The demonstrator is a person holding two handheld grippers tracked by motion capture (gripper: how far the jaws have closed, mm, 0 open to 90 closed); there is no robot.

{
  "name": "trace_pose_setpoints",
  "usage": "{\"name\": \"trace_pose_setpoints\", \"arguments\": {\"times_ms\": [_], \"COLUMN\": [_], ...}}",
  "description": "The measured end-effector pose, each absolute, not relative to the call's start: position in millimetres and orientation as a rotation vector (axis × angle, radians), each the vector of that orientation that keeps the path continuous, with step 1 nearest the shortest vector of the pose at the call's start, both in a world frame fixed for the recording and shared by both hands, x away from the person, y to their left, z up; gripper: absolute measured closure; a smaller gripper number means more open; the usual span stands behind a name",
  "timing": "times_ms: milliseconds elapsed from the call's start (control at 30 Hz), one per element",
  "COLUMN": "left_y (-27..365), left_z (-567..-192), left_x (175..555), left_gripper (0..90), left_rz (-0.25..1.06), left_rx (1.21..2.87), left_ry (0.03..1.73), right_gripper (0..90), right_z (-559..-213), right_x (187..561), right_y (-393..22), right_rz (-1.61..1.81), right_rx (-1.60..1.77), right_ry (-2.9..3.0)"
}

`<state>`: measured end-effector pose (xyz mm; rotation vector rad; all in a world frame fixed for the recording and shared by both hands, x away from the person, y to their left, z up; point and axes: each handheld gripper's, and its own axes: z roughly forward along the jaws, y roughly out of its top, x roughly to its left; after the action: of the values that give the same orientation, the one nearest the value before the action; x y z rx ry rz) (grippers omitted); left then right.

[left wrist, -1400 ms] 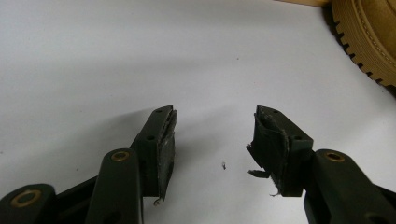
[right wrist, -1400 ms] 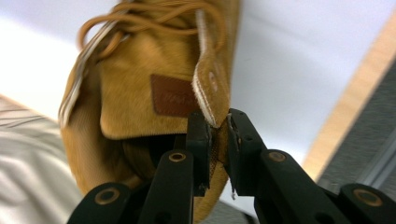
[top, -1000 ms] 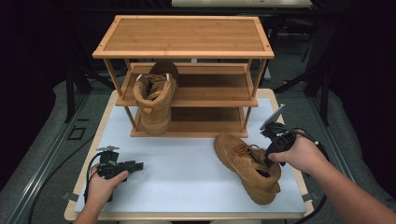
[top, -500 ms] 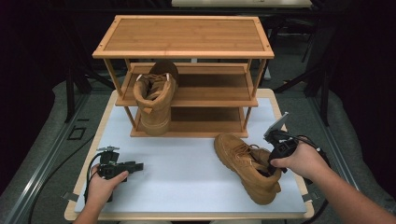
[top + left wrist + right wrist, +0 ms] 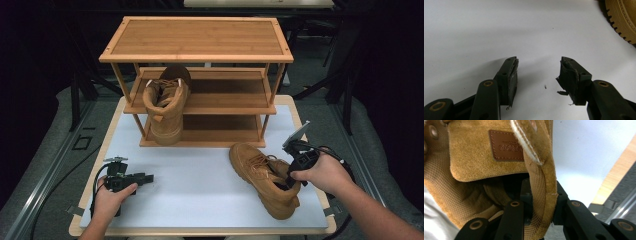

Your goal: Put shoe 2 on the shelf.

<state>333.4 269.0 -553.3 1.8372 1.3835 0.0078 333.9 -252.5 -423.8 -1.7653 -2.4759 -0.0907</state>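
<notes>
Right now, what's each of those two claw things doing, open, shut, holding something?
Left gripper: open, empty, low over the white table.
Right gripper: shut on the collar of the boot lying on the table.

The black two-jaw left gripper (image 5: 145, 177) is held low near the table by the left hand (image 5: 111, 194), and its jaws are spread wide apart with nothing between them. The black two-jaw right gripper (image 5: 288, 181) is held by the right hand (image 5: 322, 173), and its jaws are closed on the soft tan collar of the tan suede boot (image 5: 265, 177)
</notes>
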Motion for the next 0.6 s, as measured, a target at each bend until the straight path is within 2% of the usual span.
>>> {"name": "trace_pose_setpoints", "arguments": {"times_ms": [367,600], "left_y": [269,269], "left_z": [-554,-553], "left_x": [334,333], "left_gripper": [48.4,48.4], "left_rz": [0.007,0.004], "left_rx": [1.835,1.831], "left_ry": [1.390,1.388], "right_gripper": [77.0,77.4], "right_z": [-431,-422], "right_x": [319,313], "right_y": [-267,-272], "right_rz": [-0.464,-0.624], "right_rx": [-1.786,-1.790], "right_ry": [-2.200,-2.005]}}
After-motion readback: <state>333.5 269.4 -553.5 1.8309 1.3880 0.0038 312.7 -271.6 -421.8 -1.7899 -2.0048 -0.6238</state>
